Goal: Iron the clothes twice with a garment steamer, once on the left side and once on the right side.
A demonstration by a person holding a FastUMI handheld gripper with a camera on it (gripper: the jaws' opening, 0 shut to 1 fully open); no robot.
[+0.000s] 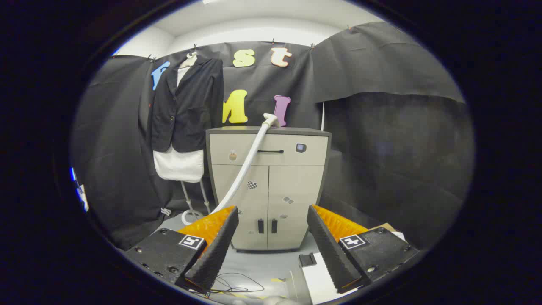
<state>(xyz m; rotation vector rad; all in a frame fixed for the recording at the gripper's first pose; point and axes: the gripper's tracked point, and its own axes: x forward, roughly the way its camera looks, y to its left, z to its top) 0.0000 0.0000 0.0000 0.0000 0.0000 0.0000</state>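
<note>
1. The jaws of the gripper (273,231) stand wide apart with nothing between them; they hold no tool.
2. Just ahead, seen through the gap, stands a grey cabinet (268,186) with a drawer above and two doors below, on the pale floor (254,264).
3. A white steamer hose (245,165) rises from beside the left finger, crosses the cabinet front and ends in the steamer head (269,120) resting at the cabinet's top edge.
4. Beyond and to the left of the cabinet, a dark jacket (186,106) over a white shirt (180,165) hangs on a hanger against the booth wall, with the legs of a stand (192,203) below it.
5. Loose black cable (237,284) lies on the floor under the fingers.
6. Judged from this, the task is at its start: the steamer is not yet picked up and neither side of the garment looks treated.
7. The next move calls for carrying the jaws up to the steamer head, straddling its handle, and closing on it before swinging left to the jacket. The trailing hose may drag.
</note>
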